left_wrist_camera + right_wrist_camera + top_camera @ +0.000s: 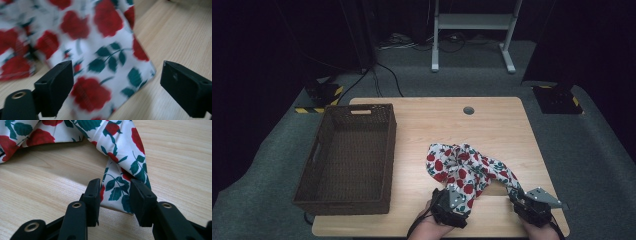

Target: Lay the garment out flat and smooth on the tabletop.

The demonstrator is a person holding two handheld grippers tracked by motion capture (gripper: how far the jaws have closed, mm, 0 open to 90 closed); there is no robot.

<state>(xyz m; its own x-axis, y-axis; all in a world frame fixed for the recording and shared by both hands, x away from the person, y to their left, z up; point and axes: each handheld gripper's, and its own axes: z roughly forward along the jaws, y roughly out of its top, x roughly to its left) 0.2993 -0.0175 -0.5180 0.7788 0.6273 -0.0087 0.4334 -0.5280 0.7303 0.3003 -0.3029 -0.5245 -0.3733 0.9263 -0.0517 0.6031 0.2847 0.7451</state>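
Rose-printed cloth (464,167) lies bunched on the table (492,120); our right gripper (113,195) nips one corner, our left gripper (112,85) gapes wide around another. Folding hasn't begun; the basket (344,200) waits empty.

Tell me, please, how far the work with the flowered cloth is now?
Early stage. Done: the right hand-held gripper has its jaws closed on one corner of the flowered cloth. In hand: the left hand-held gripper is open around another edge. Left: the cloth lies crumpled on the table, and the wicker basket holds nothing.
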